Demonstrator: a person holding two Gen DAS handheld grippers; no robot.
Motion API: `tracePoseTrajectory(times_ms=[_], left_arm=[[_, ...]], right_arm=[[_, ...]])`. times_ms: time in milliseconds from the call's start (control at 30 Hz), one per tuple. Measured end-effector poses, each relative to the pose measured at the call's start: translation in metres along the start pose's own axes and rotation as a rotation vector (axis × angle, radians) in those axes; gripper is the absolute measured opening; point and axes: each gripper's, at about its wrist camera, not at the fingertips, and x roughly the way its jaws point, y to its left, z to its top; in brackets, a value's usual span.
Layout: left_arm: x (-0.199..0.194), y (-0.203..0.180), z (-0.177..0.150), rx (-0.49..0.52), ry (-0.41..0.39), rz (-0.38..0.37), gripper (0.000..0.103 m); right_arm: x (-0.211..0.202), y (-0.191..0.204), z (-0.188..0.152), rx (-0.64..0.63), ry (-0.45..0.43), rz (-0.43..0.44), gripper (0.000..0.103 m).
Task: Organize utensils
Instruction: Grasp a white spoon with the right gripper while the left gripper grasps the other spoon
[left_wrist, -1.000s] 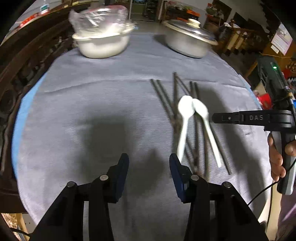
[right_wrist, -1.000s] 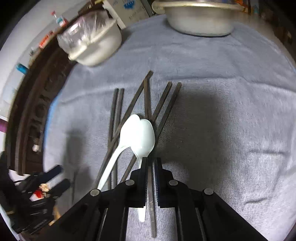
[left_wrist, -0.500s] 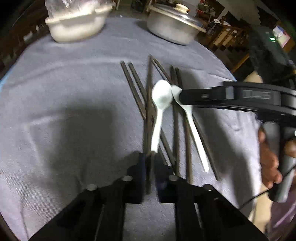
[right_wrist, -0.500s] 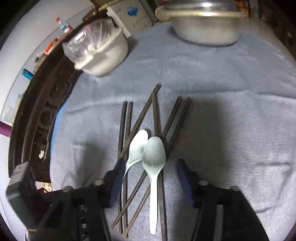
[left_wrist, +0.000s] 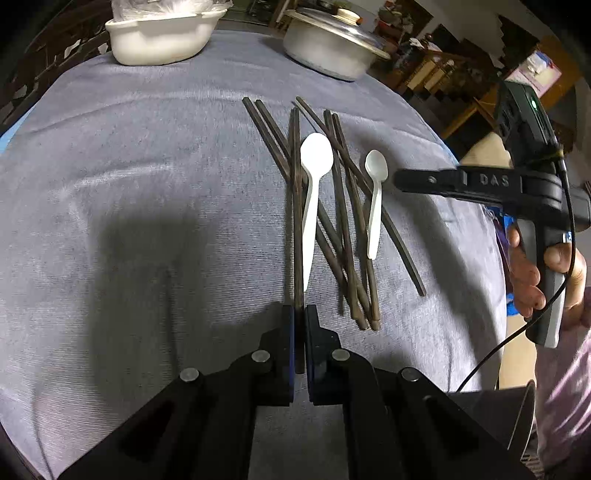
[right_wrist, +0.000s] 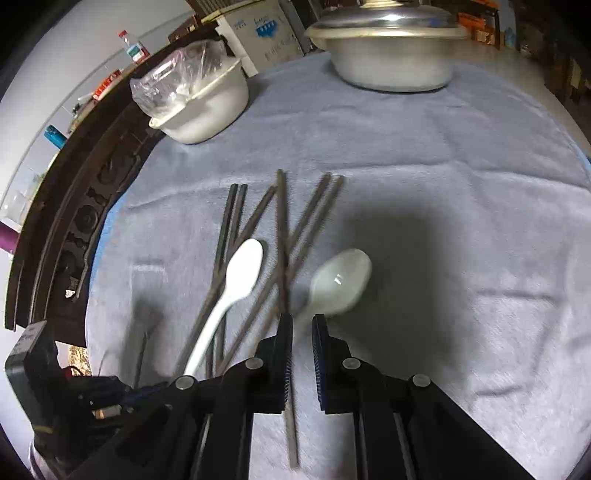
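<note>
Several dark chopsticks (left_wrist: 343, 206) lie crossed on the grey cloth, with two white plastic spoons among them (left_wrist: 314, 184) (left_wrist: 375, 192). My left gripper (left_wrist: 300, 314) is shut on the near end of one chopstick (left_wrist: 296, 221) that runs straight away from it. In the right wrist view the chopsticks (right_wrist: 284, 236) fan out ahead, with one spoon at the left (right_wrist: 236, 284) and the other (right_wrist: 338, 282) just in front of my right gripper (right_wrist: 302, 323). Its jaws stand narrowly apart, and whether they grip the spoon's handle is hidden.
A white bowl covered with plastic (left_wrist: 162, 33) stands at the far left and a lidded metal pot (left_wrist: 332, 44) at the far middle. A dark carved wooden edge (right_wrist: 74, 206) borders the table's left side. The grey cloth (left_wrist: 129, 221) covers the round table.
My left gripper moved right and closed on a chopstick end. My right gripper opened, then narrowed again behind the right spoon, which now lies apart from the other spoon.
</note>
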Motion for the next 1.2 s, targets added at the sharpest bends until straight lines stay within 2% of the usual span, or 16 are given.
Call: tracePoseTrajectory(times_ms=[133, 200, 267, 300, 333, 433, 467, 533, 633, 667, 700, 733, 767, 933, 1067, 1200], left_arm=[[-0.006, -0.003, 0.026, -0.002, -0.027, 0.052, 0.007], [-0.006, -0.009, 0.044, -0.001, -0.034, 0.050, 0.020], [0.001, -0.017, 0.065, 0.007, -0.047, 0.072, 0.028], [0.004, -0.019, 0.070, 0.010, -0.048, 0.076, 0.029], [0.010, -0.023, 0.079, 0.015, -0.043, 0.076, 0.029], [0.033, -0.033, 0.101, 0.040, -0.005, 0.078, 0.029], [0.040, -0.036, 0.106, 0.047, 0.003, 0.090, 0.029], [0.053, -0.040, 0.111, 0.056, 0.006, 0.092, 0.029], [0.063, -0.040, 0.116, 0.051, 0.004, 0.076, 0.029], [0.065, -0.039, 0.117, 0.048, 0.004, 0.072, 0.026], [0.068, -0.038, 0.117, 0.047, 0.008, 0.069, 0.015], [0.071, -0.037, 0.116, 0.044, 0.016, 0.068, 0.009], [0.072, -0.036, 0.116, 0.041, 0.019, 0.067, 0.007], [0.059, -0.030, 0.107, 0.031, -0.038, 0.041, 0.003], [0.035, -0.024, 0.099, -0.013, -0.087, -0.018, 0.002], [-0.003, -0.024, 0.087, -0.031, -0.175, -0.065, 0.002]], right_arm=[[-0.006, -0.028, -0.007, 0.113, -0.009, 0.066, 0.014], [-0.008, -0.042, -0.005, 0.202, -0.026, 0.136, 0.016], [-0.010, -0.055, -0.002, 0.285, -0.037, 0.179, 0.031], [-0.010, -0.060, 0.001, 0.315, -0.044, 0.198, 0.048], [-0.011, -0.061, 0.004, 0.323, -0.053, 0.208, 0.058], [-0.007, -0.061, 0.012, 0.336, -0.048, 0.203, 0.058], [-0.001, -0.061, 0.014, 0.345, -0.027, 0.202, 0.056], [0.010, -0.059, 0.021, 0.344, -0.001, 0.202, 0.041], [0.026, -0.051, 0.023, 0.320, 0.021, 0.163, 0.034], [0.028, -0.047, 0.024, 0.304, 0.012, 0.153, 0.032], [0.031, -0.042, 0.027, 0.280, 0.009, 0.130, 0.025], [0.034, -0.038, 0.029, 0.269, 0.010, 0.113, 0.012], [0.037, -0.036, 0.030, 0.262, 0.012, 0.095, 0.006], [0.035, -0.026, 0.026, 0.211, -0.045, 0.051, 0.003], [0.004, -0.023, 0.013, 0.169, -0.125, 0.053, 0.003], [-0.030, -0.012, -0.003, 0.121, -0.235, 0.045, 0.002]])
